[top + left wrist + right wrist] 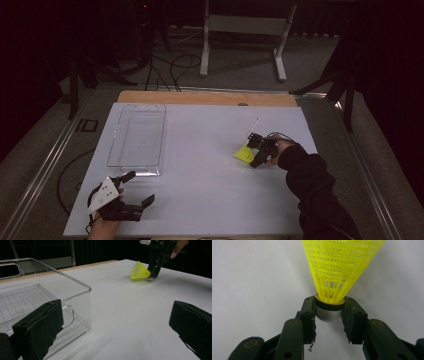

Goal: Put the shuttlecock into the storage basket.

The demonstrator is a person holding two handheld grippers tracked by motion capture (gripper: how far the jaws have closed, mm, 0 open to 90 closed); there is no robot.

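Note:
A yellow plastic shuttlecock lies at the right of the white table. My right gripper is shut on its grey cork head; in the right gripper view the shuttlecock fans away from the jaws, whose pads press both sides of the head. From the left gripper view, the shuttlecock appears far off, held by the right gripper. My left gripper rests open near the table's front left corner, and its jaws hold nothing.
A clear plastic bin stands empty at the left of the table, just beyond the left gripper; its near corner is close to the left jaw. A wooden strip edges the far side. Cables and stand legs lie on the floor beyond.

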